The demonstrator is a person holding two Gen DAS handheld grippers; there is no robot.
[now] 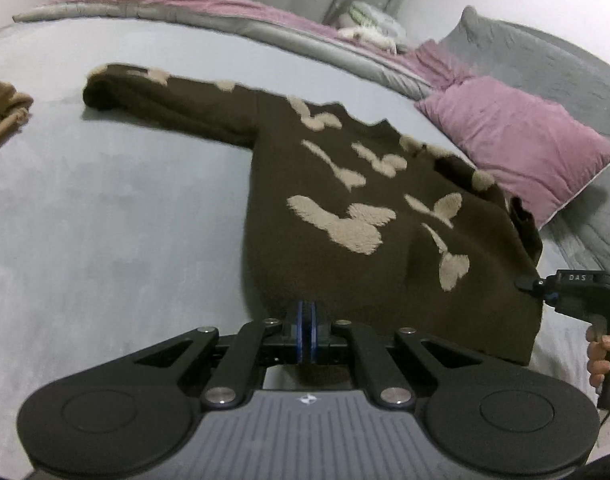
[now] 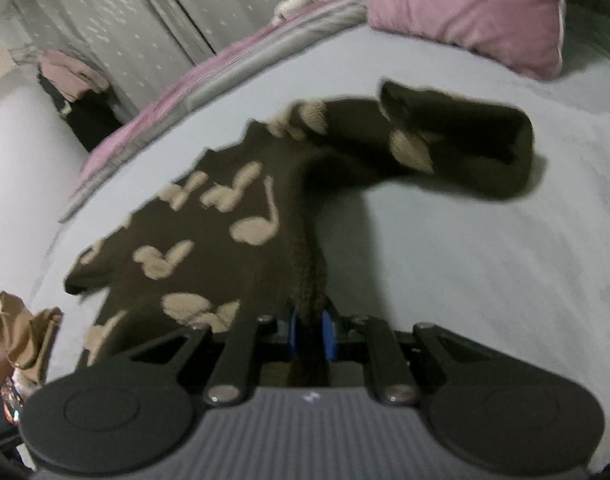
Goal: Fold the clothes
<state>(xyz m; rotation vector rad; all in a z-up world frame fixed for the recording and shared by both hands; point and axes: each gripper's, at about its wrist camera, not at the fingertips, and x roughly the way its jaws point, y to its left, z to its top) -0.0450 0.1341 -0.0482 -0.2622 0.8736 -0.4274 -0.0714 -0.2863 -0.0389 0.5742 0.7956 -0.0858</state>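
pale blue bed [image 1: 117, 216] carries brown sweater [image 1: 345, 208], pink pillow [image 1: 517, 140], tan garment [image 1: 5, 108].

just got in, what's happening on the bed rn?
A person is folding a dark brown knit sweater with beige music-note patches spread on the pale grey bed sheet. The left gripper and right gripper are each shut on the sweater's near hem, at either side. Both sleeves lie out to the sides; no fold is made yet. A pink pillow sits beyond it, a tan garment off to the left.
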